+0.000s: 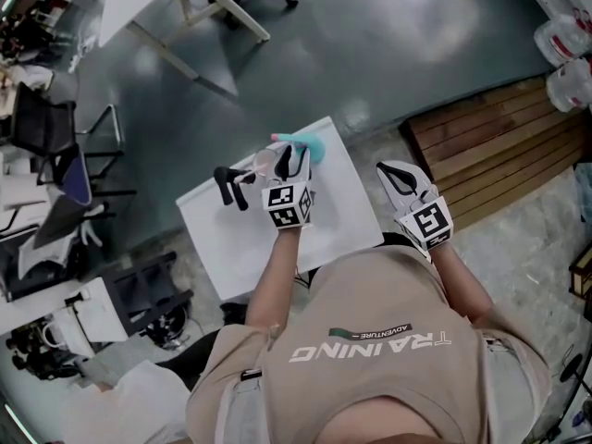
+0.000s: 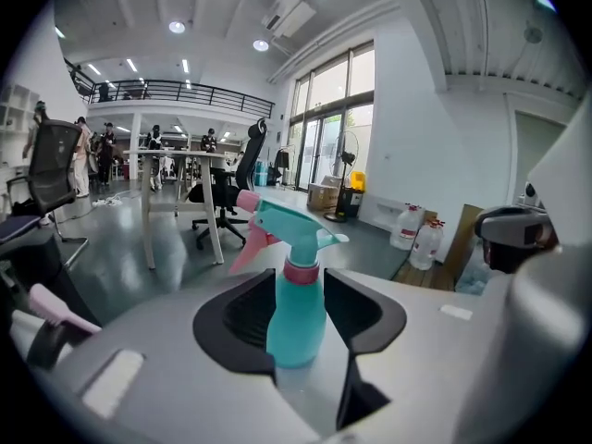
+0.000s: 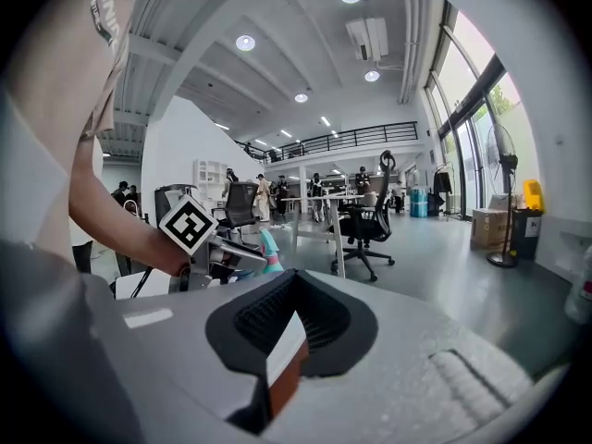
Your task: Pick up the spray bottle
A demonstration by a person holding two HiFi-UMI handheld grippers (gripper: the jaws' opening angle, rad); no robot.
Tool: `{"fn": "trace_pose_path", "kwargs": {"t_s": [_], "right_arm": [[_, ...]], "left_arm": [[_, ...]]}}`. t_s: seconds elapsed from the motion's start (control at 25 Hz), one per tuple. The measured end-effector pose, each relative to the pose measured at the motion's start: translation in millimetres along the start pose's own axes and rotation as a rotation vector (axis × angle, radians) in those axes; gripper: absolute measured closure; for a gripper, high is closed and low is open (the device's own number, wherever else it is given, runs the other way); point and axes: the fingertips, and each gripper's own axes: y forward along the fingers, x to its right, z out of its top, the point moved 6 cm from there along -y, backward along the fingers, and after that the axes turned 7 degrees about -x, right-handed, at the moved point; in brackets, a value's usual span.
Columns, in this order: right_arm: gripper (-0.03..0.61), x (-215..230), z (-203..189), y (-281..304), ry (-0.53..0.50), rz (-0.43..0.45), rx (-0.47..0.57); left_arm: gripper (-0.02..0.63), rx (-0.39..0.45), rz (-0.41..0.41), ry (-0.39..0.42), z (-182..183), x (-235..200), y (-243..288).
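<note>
The teal spray bottle (image 1: pixel 310 143) with a pink collar and trigger stands upright near the far edge of the small white table (image 1: pixel 231 243). My left gripper (image 1: pixel 292 158) is open around it. In the left gripper view the spray bottle (image 2: pixel 297 308) sits between the two dark pads of the left gripper (image 2: pixel 301 314), with its nozzle pointing left. My right gripper (image 1: pixel 396 174) hovers off the table's right side, its jaws shut and empty. The right gripper view shows the right gripper (image 3: pixel 296 280) closed at the tips, with the left gripper (image 3: pixel 227 252) and the bottle (image 3: pixel 271 251) beyond it.
A black-handled item (image 1: pixel 231 186) lies on the table left of the bottle. A wooden pallet (image 1: pixel 499 146) and water jugs (image 1: pixel 564 58) are at the right. Office chairs (image 1: pixel 55 155) and a white desk (image 1: pixel 176 3) stand on the grey floor behind.
</note>
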Motion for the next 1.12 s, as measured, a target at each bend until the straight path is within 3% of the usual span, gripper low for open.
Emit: {"fn": "trace_pose_path", "kwargs": {"t_s": [0.6,1.12], "right_arm": [[0.577,5.6,-18.8,4.6,0.027,0.001,-0.058],[0.577,8.1,-19.8,1.2,0.025,0.0,-0.073]], "left_arm": [[0.428,0.073,-0.039,0.012,8.4,-2.7,22.0],[0.465,0.134,0.001,0.03,17.6,-0.2,3.7]]}}
